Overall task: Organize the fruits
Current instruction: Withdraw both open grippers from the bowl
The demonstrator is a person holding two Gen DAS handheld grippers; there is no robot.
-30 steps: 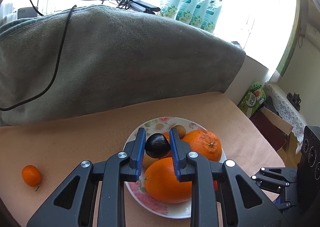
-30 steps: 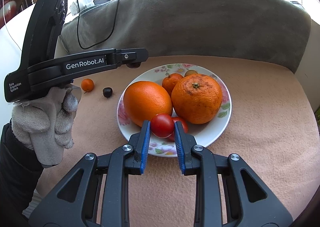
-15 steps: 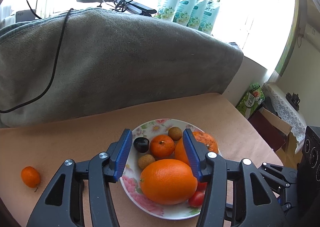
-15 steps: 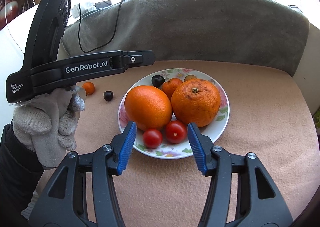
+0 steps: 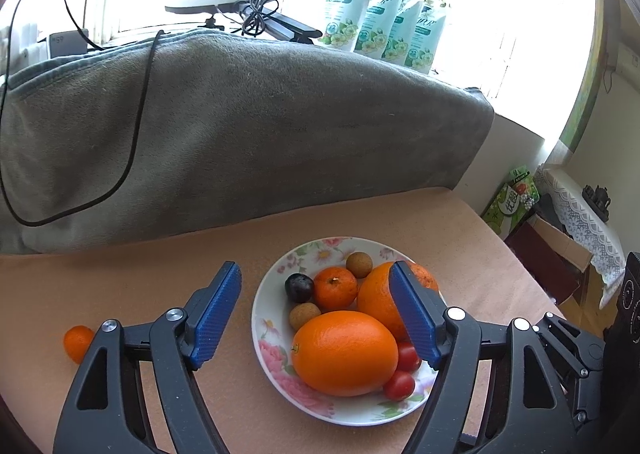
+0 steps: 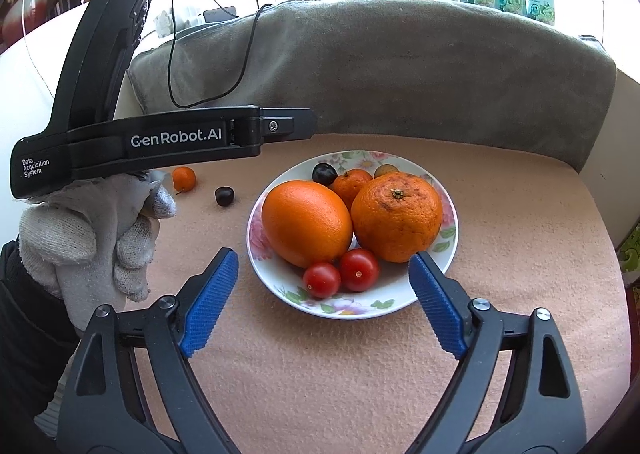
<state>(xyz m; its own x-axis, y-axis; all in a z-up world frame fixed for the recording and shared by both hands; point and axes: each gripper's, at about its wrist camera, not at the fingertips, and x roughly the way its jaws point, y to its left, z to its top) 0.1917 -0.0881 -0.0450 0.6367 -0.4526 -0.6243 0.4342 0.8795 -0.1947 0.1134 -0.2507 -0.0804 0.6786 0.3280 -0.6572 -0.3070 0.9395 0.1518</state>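
Left wrist view: your left gripper (image 5: 316,312) hangs over the near-left rim of the floral plate (image 5: 276,350), jaws apart and opening, nothing pressed between the pads.
Right wrist view: your right gripper (image 6: 324,300) sits at the near edge of the same plate, jaws spread wide and opening, empty; the two cherry tomatoes (image 6: 340,274) lie on the plate between the pads, untouched.
Fruit on the plate: a smooth orange (image 6: 306,228), a rough-skinned orange (image 6: 396,215), a small mandarin (image 5: 335,286), a dark plum (image 5: 299,287), two brown longans (image 5: 359,264) and the tomatoes, all touching or just beside one another.
Fruit off the plate: a kumquat (image 6: 184,178) and a dark cherry (image 6: 224,196) rest on the peach cloth (image 6: 320,366), to the left of the plate, near your gloved left hand (image 6: 96,238).
Step, as you may judge it: two pieces appear left to gather.
Risk, crowding: the plate looks full, so dropping a round fruit onto the pile could send it, or a tomato, rolling over the rim.
Risk, collision: both grippers work close together; reaching left with the right one could strike the left gripper's body.
Risk, squeeze: the cherry looks soft, and a hard clamp could bruise it.
Risk, cloth: dragging a pad could ruck the cloth and shift the plate.
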